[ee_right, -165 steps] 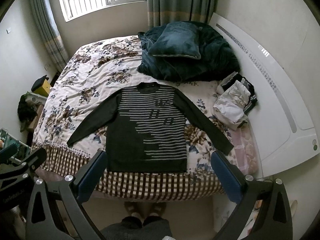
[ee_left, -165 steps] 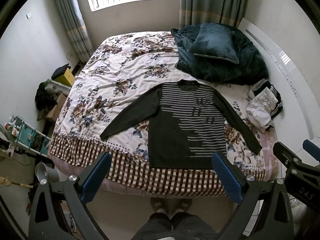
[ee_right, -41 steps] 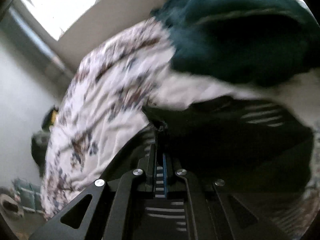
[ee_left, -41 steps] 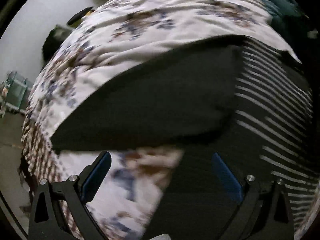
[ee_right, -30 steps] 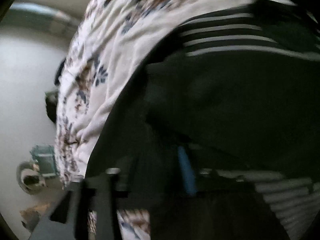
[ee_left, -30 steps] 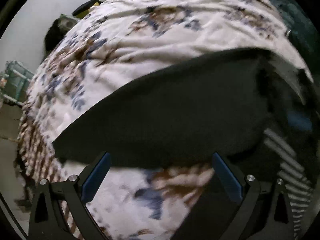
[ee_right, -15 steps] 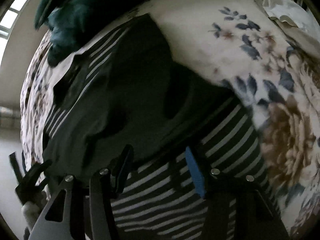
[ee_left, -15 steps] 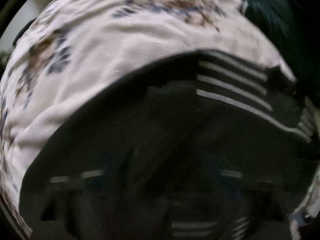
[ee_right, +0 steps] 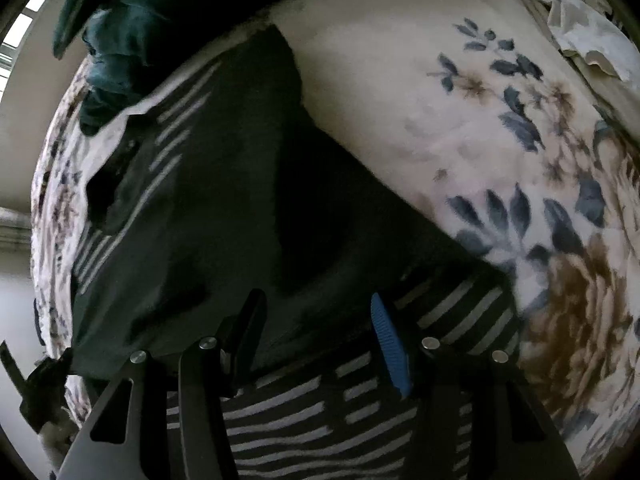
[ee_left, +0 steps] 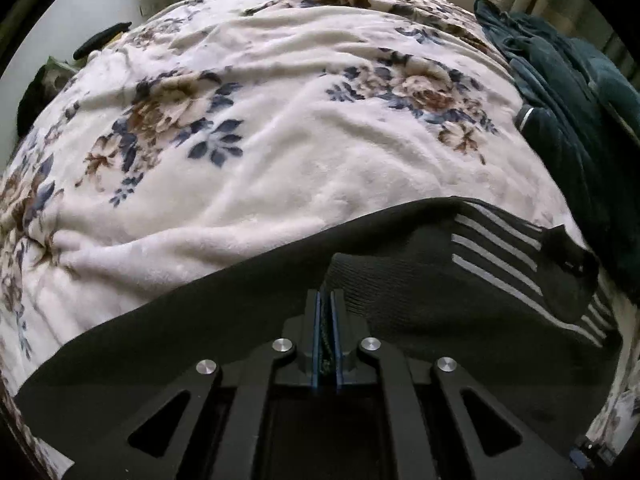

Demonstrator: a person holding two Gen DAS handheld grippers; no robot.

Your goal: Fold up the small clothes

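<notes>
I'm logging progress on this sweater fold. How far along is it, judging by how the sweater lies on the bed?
Early. Done: one sleeve lies folded across the striped sweater. In hand: the left gripper has just closed on dark knit at the sweater's other side, while the right gripper hovers open over the stripes. Left: fold that side in, then fold the body, which is spread on the floral blanket.

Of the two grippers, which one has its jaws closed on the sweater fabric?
The left gripper: its jaws are pressed together with dark knit of the sweater pinched between them. The right gripper stands apart over the sweater, pinching nothing.
</notes>
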